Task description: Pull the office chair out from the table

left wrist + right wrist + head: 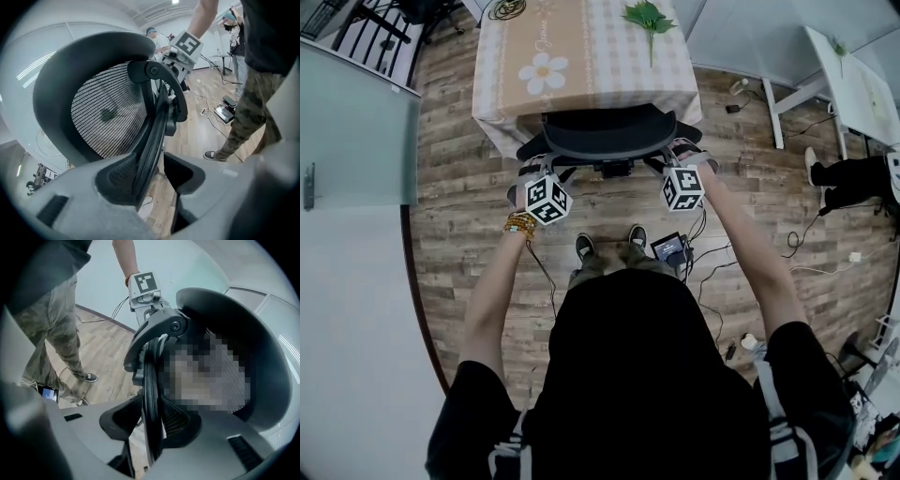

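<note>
The black mesh office chair (609,136) is tucked under the table (591,89), its back toward me. My left gripper (534,174) is at the backrest's left edge and my right gripper (686,159) at its right edge. In the left gripper view the jaws (157,171) straddle the backrest frame (152,126); one pad touches it and the other stands off with a gap, so the gripper is open. In the right gripper view the jaws (152,420) are shut on the frame edge (151,376), a pad on each side.
The table carries a checked cloth with a daisy print and a green leafy sprig (649,17). My shoes (585,246) stand just behind the chair beside a small device (670,248) with cables. A white desk (853,84) stands at the right, a glass partition (356,122) at the left.
</note>
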Demonstrator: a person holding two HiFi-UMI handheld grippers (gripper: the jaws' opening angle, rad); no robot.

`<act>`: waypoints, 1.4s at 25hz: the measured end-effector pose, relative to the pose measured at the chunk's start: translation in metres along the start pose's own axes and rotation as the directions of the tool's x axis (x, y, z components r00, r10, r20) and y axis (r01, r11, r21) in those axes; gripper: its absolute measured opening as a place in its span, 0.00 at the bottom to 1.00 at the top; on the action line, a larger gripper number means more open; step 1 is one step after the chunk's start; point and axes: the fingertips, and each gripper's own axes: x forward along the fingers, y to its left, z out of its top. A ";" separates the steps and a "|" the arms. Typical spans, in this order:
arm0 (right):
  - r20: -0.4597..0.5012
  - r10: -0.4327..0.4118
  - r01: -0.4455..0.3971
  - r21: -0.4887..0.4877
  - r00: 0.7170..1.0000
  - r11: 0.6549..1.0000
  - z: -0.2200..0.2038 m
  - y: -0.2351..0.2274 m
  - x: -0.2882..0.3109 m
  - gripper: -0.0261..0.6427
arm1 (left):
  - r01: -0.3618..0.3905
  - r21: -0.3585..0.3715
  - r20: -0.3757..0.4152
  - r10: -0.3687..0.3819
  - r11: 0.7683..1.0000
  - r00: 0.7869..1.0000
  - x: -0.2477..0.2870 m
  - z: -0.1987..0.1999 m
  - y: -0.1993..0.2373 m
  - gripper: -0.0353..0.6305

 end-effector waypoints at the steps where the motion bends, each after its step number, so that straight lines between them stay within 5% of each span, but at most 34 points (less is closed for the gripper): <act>1: 0.001 0.002 -0.002 -0.004 1.000 1.000 0.000 0.000 0.001 0.21 | -0.001 0.002 0.000 0.001 1.000 1.000 0.001 0.000 0.000 0.35; 30: -0.006 0.048 -0.048 -0.001 0.999 0.999 0.001 0.005 0.023 0.20 | 0.083 0.075 -0.019 -0.082 0.994 0.996 0.010 0.008 0.000 0.38; 35: -0.012 0.043 -0.043 -0.026 0.999 0.999 -0.002 0.005 0.024 0.21 | 0.085 0.185 -0.051 -0.077 0.979 0.996 0.012 0.006 -0.001 0.38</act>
